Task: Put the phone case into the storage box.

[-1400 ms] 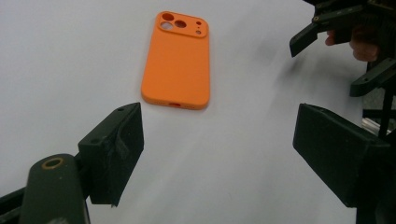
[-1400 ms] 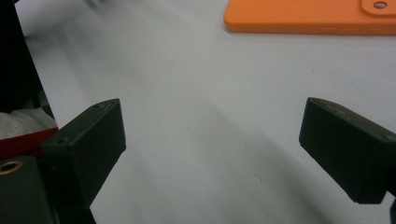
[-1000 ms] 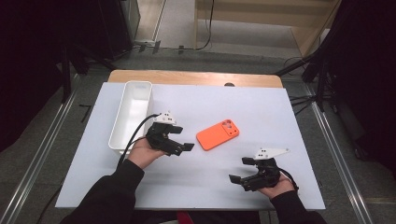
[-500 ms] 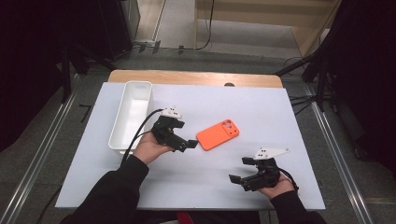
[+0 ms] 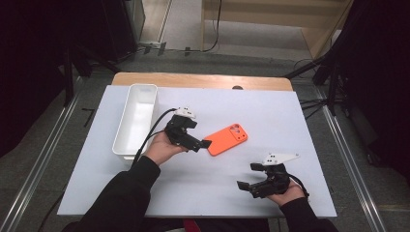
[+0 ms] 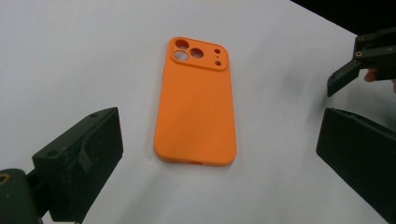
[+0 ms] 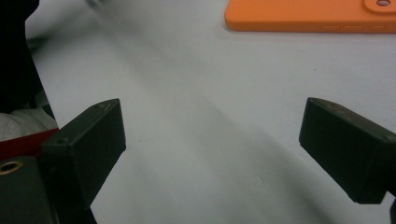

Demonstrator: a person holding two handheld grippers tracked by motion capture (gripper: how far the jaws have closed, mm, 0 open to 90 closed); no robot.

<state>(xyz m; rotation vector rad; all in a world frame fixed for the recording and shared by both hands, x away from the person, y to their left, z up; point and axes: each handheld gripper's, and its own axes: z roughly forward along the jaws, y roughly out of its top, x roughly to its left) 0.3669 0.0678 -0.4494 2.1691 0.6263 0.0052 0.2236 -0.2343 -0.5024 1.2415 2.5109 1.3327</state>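
Looking down in the high view, the orange phone case (image 5: 228, 139) lies flat at the middle of the white bench (image 5: 290, 116), camera cut-outs toward the upper right; the left hand-held gripper (image 5: 200, 143) sits just beside its lower-left end, jaws having just been opening, nothing between them, while a white tray (image 5: 137, 121) stands at left. The right hand-held gripper (image 5: 247, 185) rests lower right, well apart. In the left gripper view the case (image 6: 196, 102) lies centred ahead of widely released jaws. In the right gripper view the jaws stand released, the case (image 7: 308, 16) at the upper right edge.
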